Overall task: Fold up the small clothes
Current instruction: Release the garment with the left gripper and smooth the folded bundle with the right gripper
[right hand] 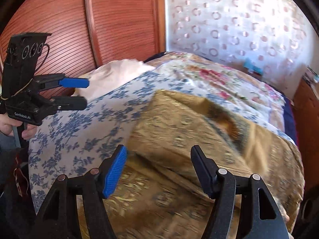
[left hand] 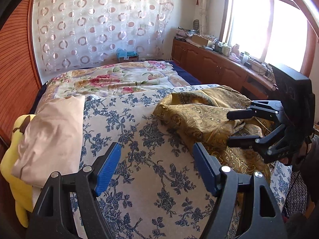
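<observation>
On the far left of the left wrist view we see a pale pink pillow (left hand: 49, 137) lying over a yellow cushion (left hand: 16, 179) at the edge of the bed (left hand: 139, 139). Next comes our left tool (left hand: 157, 167), jaws spread wide over the blue-flowered sheet with nothing between them. Further right lies the golden paisley garment (left hand: 201, 117), rumpled in a heap on the bed, and above its right end hangs our right tool (left hand: 233, 127), jaws apart and empty.

From here we judge the main risk is pinching the sheet along with the garment, since both lie soft and flush; a grab at a bunched fold could also lift several layers at once and spoil the fold.

The right wrist view, blurred, shows the garment (right hand: 179, 139) spreading directly under the right tool (right hand: 159, 171) and a hand (right hand: 12, 125) gripping the left tool (right hand: 86, 92); the left view alone shows the window (left hand: 269, 29) and the cluttered cabinets (left hand: 209, 59)
</observation>
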